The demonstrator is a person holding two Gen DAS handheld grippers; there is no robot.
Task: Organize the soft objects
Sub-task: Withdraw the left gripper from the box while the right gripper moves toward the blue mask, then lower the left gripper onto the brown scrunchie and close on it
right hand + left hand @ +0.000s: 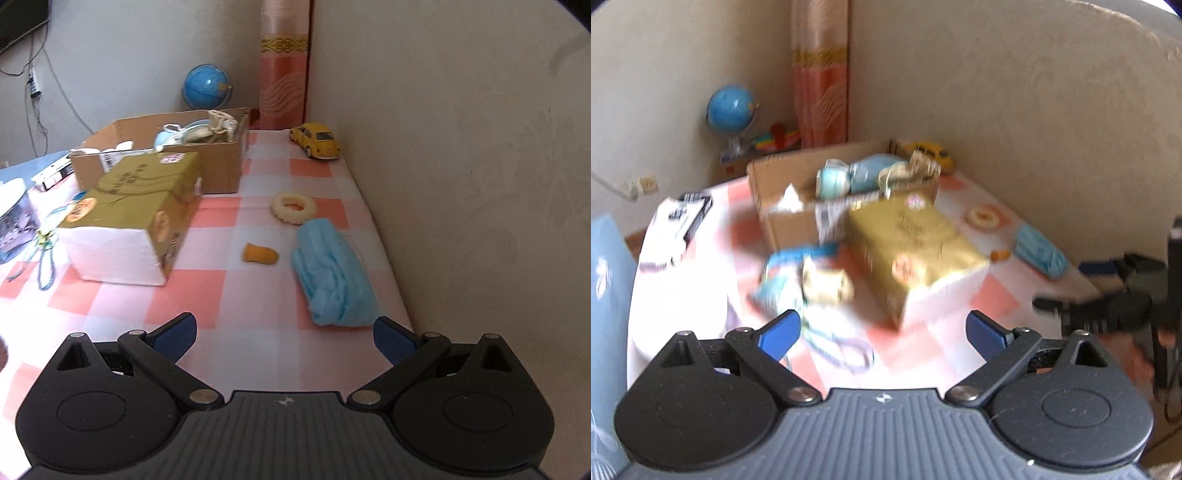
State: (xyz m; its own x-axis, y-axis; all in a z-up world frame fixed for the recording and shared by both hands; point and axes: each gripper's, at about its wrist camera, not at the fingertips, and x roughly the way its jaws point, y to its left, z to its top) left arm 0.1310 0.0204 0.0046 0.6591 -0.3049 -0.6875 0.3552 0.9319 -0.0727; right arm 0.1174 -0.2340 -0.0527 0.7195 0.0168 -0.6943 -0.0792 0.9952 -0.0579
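Fingers [395,338] of the right gripper [284,334] stood wide apart, empty, just short of the blue mask [334,273] lying beside the cardboard box [221,166]; pinching its bunched middle would lift best.

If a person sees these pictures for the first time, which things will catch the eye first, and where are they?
The big gold-topped box with white sides stands out first, in the middle of the pink-and-white checked tablecloth, right in front of the open brown cardboard box holding pale soft items. Next comes the crumpled light blue fabric bundle by the wall, just ahead of the open right gripper, and the yellow toy car in the far corner.
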